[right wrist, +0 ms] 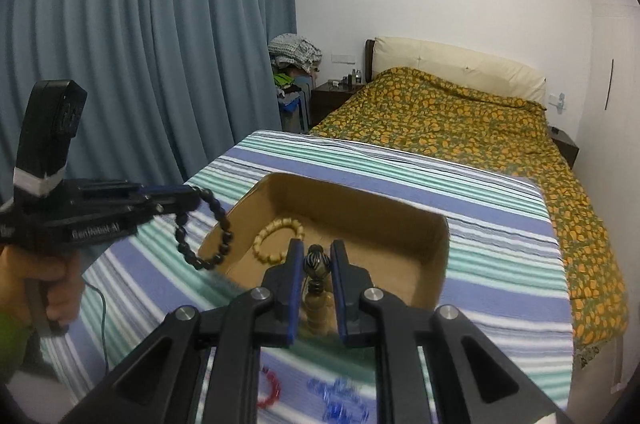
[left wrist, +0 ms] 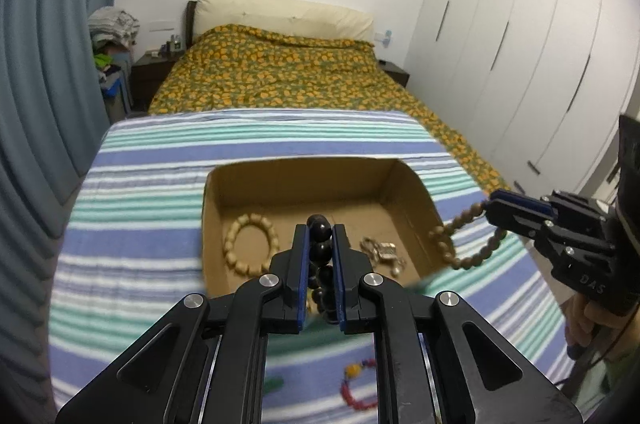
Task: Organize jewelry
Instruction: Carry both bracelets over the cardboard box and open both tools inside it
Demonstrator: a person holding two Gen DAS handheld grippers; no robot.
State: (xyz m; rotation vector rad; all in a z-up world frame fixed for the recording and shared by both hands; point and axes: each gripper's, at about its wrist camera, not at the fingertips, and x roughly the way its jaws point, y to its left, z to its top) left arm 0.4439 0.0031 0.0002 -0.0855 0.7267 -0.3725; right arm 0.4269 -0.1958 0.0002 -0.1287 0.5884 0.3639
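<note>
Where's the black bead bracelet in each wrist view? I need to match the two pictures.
Left wrist view: black bead bracelet bottom centre, pinched in the left tongs.
Right wrist view: bracelet at left, dangling from those tongs beside the box's left wall.
Shared landmark: the cardboard box, with a pale bracelet inside.

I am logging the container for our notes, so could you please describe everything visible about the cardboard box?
The shallow brown cardboard box is open-topped and rectangular, with low walls. It lies flat on the blue, green and white striped cloth. Inside lie a pale wooden bead bracelet and a small silvery jewelry heap.
</note>
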